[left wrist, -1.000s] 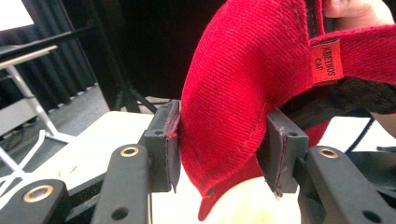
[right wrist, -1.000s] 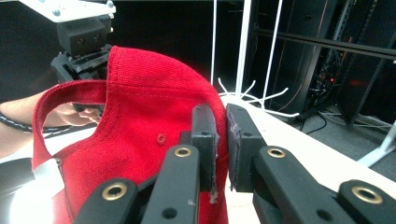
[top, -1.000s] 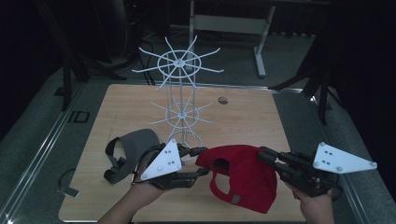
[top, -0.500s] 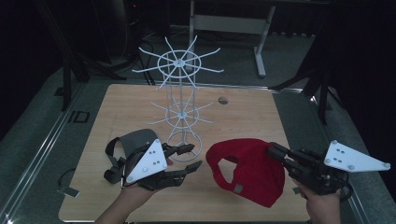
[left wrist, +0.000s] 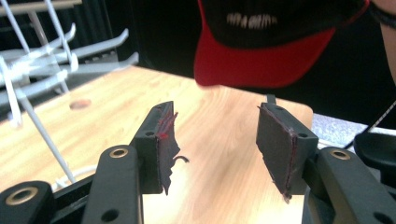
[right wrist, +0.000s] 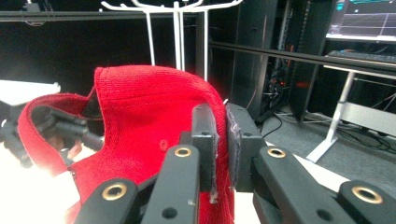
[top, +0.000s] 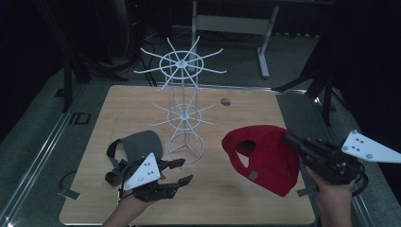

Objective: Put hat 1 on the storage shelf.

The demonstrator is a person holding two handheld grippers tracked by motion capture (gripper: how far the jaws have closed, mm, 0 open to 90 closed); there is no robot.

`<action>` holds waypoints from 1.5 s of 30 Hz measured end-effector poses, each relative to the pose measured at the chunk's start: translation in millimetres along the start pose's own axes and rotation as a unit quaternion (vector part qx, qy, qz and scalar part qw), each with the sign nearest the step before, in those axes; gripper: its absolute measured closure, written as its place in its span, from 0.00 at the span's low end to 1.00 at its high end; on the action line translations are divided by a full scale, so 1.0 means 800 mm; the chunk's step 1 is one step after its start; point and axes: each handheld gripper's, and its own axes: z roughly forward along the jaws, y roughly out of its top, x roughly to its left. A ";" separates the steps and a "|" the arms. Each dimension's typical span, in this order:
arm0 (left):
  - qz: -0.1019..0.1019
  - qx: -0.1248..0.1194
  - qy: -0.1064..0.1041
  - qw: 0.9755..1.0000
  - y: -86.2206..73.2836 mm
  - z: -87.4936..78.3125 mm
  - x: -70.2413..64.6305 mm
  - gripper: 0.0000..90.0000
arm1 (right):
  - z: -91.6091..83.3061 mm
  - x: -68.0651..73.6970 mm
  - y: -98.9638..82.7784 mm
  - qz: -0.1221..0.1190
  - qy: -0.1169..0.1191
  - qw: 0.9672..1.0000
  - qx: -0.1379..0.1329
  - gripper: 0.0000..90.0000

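Red cap (top: 267, 156): held off the table by the right gripper (top: 289, 139). In the right gripper view the two black pads (right wrist: 205, 140) stand nearly together with the red fabric of the cap's crown pinched between them. The cap's opening and back strap face away from the fingers, toward the rack. The brim hangs lower, on the person's side.

Right gripper: carried in the person's right hand (top: 333, 198), grey three-cornered plate on top, pointing toward the table's middle.

Left gripper (top: 182, 171): in the left hand (top: 135, 205), low over the wooden table (top: 265, 111). Its jaws stand about half apart and have just been opening. Nothing lies between the pads (left wrist: 163, 144); bare wood shows in the gap. In the left gripper view the red cap hangs beyond and above the fingertips, well apart from them.

Grey cap (top: 137, 149): on the table, just behind the left gripper's body, to the outer side of its fingers, not touched by them.

White wire rack (top: 184, 104): upright on the table, two tiers of radiating hooks. Its ring base sits just ahead of the left fingertips; the red cap hangs beside it, apart.
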 end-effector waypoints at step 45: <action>-0.085 0.051 0.138 0.985 -0.161 -0.017 0.042 0.08 | 0.060 -0.068 0.109 0.016 -0.073 0.996 -0.049 0.92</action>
